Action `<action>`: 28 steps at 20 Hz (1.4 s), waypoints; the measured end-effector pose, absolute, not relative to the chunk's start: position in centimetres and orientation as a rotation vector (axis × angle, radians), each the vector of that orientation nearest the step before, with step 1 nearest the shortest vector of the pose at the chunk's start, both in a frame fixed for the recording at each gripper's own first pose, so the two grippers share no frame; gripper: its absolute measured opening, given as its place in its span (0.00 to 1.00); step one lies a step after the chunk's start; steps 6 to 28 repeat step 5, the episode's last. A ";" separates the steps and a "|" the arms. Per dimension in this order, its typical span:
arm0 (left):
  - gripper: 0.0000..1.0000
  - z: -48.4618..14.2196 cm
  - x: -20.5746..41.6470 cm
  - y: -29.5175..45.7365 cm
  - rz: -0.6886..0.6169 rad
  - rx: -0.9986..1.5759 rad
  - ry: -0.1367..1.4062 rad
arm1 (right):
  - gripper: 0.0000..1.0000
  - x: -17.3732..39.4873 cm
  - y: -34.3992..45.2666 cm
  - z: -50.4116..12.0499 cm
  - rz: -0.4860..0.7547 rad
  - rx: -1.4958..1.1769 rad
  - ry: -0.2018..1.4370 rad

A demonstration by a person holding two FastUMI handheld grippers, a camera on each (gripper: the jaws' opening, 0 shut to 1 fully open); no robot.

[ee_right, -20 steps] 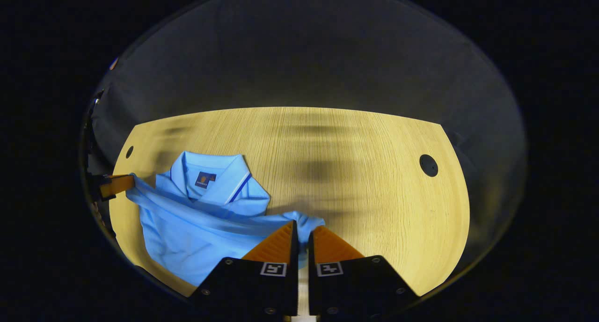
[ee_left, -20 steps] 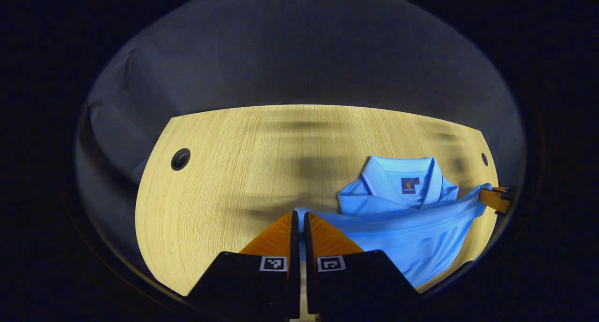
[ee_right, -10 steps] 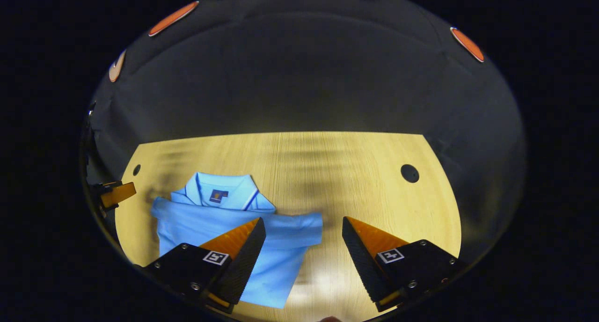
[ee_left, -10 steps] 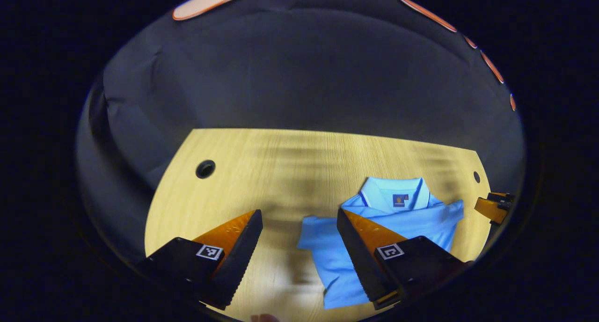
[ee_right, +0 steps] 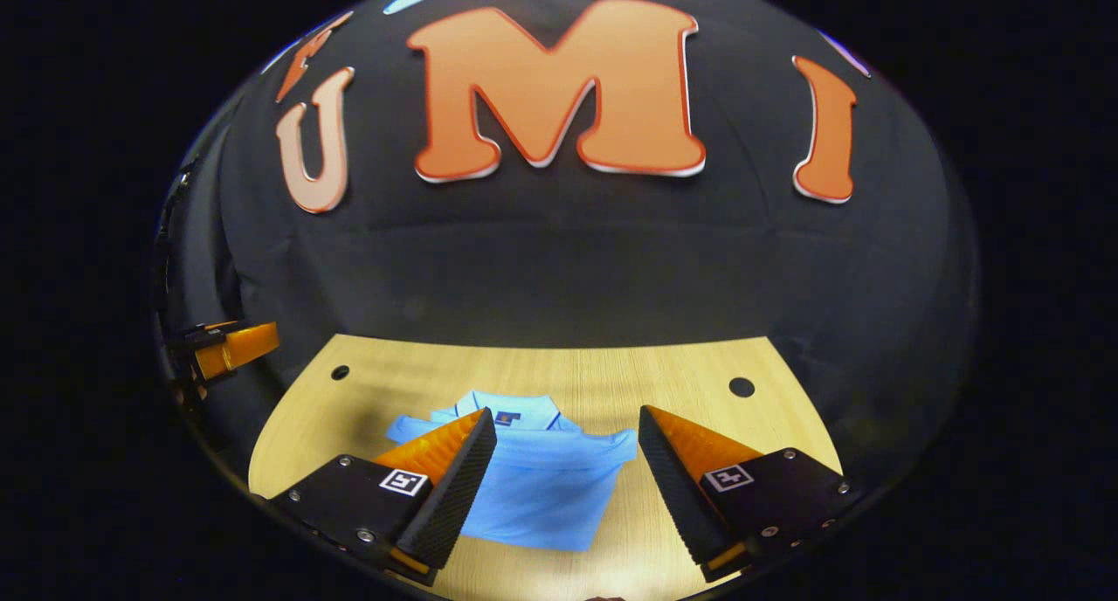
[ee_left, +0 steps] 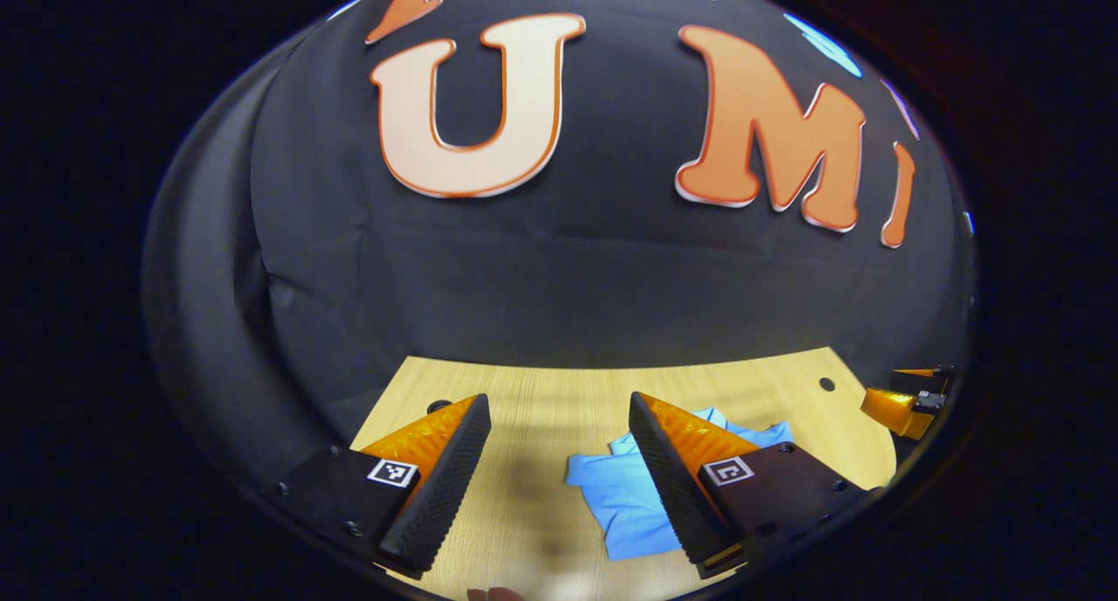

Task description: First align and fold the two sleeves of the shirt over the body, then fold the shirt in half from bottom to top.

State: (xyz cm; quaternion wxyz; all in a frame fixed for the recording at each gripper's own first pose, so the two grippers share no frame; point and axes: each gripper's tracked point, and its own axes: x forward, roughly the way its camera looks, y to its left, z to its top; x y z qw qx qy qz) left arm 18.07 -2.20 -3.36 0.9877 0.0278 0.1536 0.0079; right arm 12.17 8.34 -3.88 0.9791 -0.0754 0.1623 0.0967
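Nearest, the left gripper has its two fingers spread wide apart with nothing between them, and it hangs above the wooden table, apart from the cloth. Just behind its fingers lies the light blue shirt, flat on the table and partly hidden by one finger. Likewise, the right gripper is released, its fingers far apart and empty, above the near edge of the shirt. This shirt lies folded into a compact shape, with the collar on its far side and the sleeves lying over the body. Beyond the shirt the table has a small round hole near its far edge. Behind the table stands the black cloth wall.
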 end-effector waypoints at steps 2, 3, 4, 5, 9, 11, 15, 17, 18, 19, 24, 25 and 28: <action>1.00 -2.3 15.0 -2.0 -0.001 0.067 0.268 | 0.99 8.8 9.4 -3.2 0.213 -0.122 0.283; 1.00 -2.2 13.5 -1.4 0.005 0.085 0.251 | 0.99 7.3 9.5 -3.1 0.214 -0.107 0.274; 1.00 -2.0 12.2 -0.9 0.013 0.106 0.236 | 0.99 5.8 9.5 -3.1 0.212 -0.095 0.271; 1.00 -2.1 11.0 -0.4 0.017 0.126 0.225 | 0.99 4.3 9.4 -3.4 0.206 -0.084 0.266; 1.00 -2.1 11.0 -0.4 0.017 0.126 0.225 | 0.99 4.3 9.4 -3.4 0.206 -0.084 0.266; 1.00 -2.1 11.0 -0.4 0.017 0.126 0.225 | 0.99 4.3 9.4 -3.4 0.206 -0.084 0.266; 1.00 -2.1 11.0 -0.4 0.017 0.126 0.225 | 0.99 4.3 9.4 -3.4 0.206 -0.084 0.266; 1.00 -2.1 11.0 -0.4 0.017 0.126 0.225 | 0.99 4.3 9.4 -3.4 0.206 -0.084 0.266; 1.00 -2.1 11.0 -0.4 0.017 0.126 0.225 | 0.99 4.3 9.4 -3.4 0.206 -0.084 0.266; 1.00 -2.1 11.0 -0.4 0.017 0.126 0.225 | 0.99 4.3 9.4 -3.4 0.206 -0.084 0.266; 1.00 -2.1 11.0 -0.4 0.017 0.126 0.225 | 0.99 4.3 9.4 -3.4 0.206 -0.084 0.266; 1.00 -2.1 11.0 -0.4 0.017 0.126 0.225 | 0.99 4.3 9.4 -3.4 0.206 -0.084 0.266; 1.00 -2.1 11.0 -0.4 0.017 0.126 0.225 | 0.99 4.3 9.4 -3.4 0.206 -0.084 0.266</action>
